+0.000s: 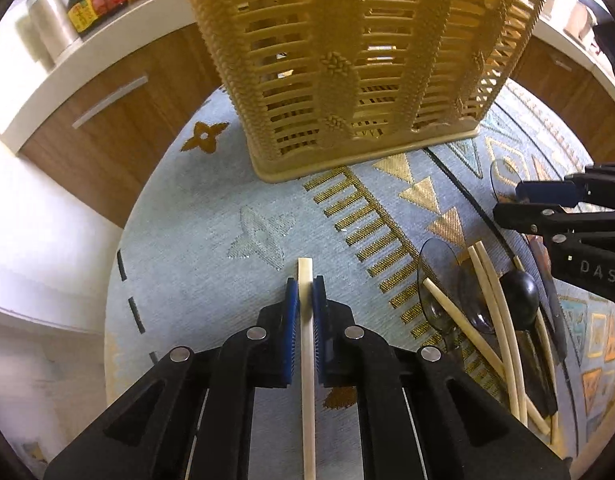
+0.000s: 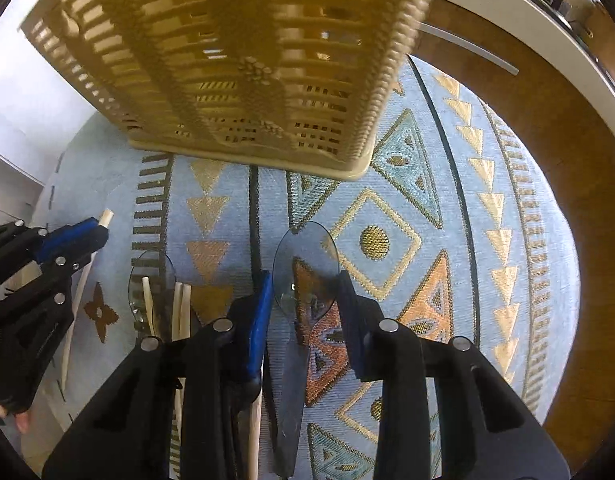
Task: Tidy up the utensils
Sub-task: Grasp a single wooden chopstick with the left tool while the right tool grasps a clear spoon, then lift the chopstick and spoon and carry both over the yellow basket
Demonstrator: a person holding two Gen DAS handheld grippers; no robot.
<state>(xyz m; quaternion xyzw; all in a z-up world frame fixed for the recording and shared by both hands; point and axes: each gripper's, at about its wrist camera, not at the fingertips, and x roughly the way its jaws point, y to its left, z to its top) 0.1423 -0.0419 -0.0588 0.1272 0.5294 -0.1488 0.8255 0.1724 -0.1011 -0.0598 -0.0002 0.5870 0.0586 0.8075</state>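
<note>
A chopstick [image 1: 306, 320] is held clamped in the left tool [image 1: 306, 292] and a clear spoon [image 2: 303, 276] straddled by the half-open right tool [image 2: 305, 292], best lifted upright over the basket [image 1: 347, 60].

Utensil basket [image 1: 359, 68] stands upright on the patterned cloth [image 1: 211, 208], ahead of both grippers. A chopstick [image 1: 307, 344] lies between the left gripper [image 1: 306, 304] jaws; loose chopsticks [image 1: 495, 320] and spoons [image 1: 437, 276] lie to its right.
</note>
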